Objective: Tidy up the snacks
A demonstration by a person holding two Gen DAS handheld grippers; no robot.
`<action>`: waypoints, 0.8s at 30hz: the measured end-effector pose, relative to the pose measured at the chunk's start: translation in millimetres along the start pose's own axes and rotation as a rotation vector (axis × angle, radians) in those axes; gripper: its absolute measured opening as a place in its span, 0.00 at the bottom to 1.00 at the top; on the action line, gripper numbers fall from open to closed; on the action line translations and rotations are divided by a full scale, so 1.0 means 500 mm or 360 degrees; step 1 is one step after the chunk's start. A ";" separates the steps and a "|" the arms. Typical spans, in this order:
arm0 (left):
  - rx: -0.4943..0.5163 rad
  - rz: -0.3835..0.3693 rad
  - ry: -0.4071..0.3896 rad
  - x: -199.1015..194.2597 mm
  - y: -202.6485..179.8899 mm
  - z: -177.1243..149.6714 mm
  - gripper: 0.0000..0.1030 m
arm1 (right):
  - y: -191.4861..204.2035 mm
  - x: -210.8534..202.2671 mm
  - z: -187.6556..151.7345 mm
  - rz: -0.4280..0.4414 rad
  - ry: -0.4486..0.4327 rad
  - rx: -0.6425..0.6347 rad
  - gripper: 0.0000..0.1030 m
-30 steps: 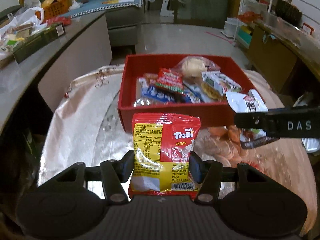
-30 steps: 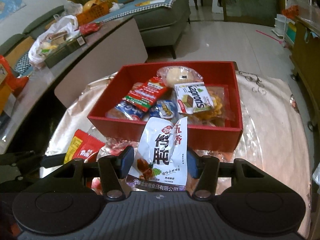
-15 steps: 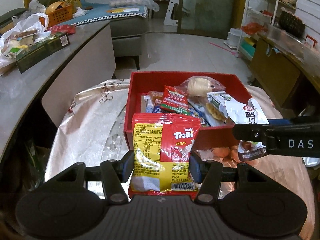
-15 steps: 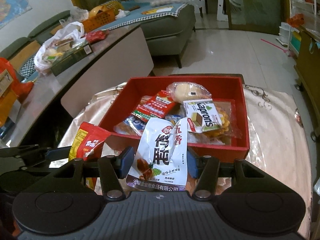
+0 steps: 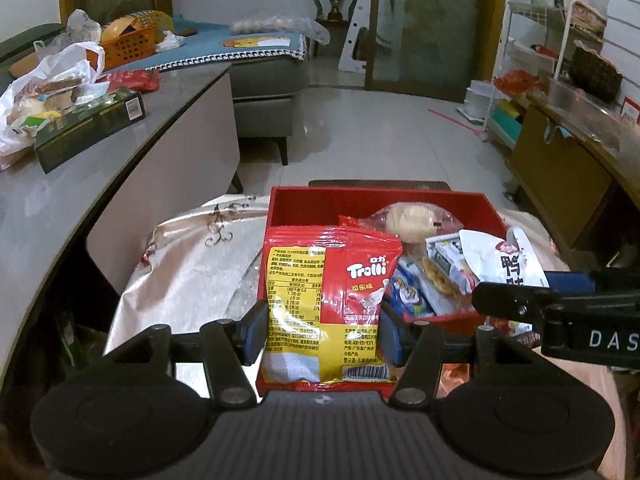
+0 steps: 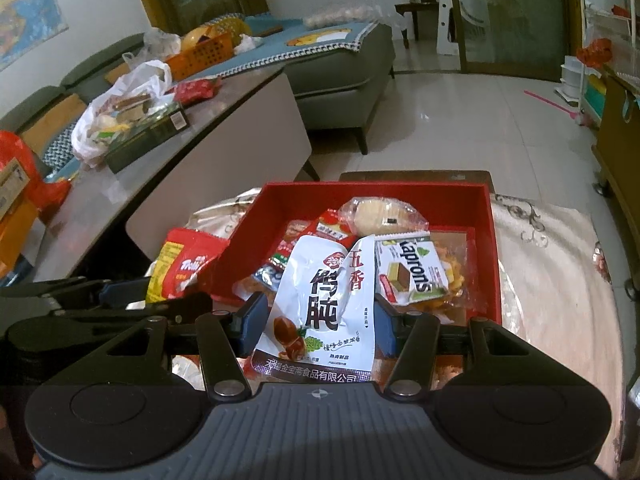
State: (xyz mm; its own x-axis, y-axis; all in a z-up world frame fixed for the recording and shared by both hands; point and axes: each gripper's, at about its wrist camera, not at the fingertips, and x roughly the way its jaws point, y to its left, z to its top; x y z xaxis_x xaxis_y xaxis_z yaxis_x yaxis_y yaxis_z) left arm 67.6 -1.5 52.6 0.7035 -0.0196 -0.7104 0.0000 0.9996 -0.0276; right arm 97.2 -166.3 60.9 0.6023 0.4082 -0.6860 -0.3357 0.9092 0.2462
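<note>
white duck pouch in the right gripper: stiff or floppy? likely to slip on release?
Probably floppy: the white pouch, pinched at its sides by the right gripper, shows creases and a folded top edge. Its film looks glossy, so it may slide. Likely light, and it should settle flat among the packets in the red box.

Place: you're in a home living room.
Seating: a grey sofa (image 6: 340,64) with a blue cover.
Floor: glossy pale tiles (image 6: 460,128).
Clutter: your long grey counter (image 5: 80,168) holds a shopping bag (image 5: 44,92).
Exit: glass door (image 5: 436,20) behind.
</note>
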 end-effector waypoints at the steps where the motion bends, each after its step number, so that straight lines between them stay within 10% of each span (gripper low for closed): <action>1: -0.0001 0.0001 -0.0003 0.002 0.000 0.003 0.48 | -0.001 0.001 0.002 0.0000 -0.0002 0.0001 0.61; 24: 0.0024 0.0053 0.0037 0.077 -0.016 0.049 0.48 | -0.037 0.068 0.054 -0.0051 0.0027 0.0032 0.57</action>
State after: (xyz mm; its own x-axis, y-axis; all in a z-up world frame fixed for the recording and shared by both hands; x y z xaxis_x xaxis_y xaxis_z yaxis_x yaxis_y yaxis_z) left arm 112.1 -9.5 42.9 0.6865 0.0137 -0.7270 -0.0123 0.9999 0.0072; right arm 143.5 -167.1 51.8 0.6002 0.3777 -0.7051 -0.3021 0.9232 0.2374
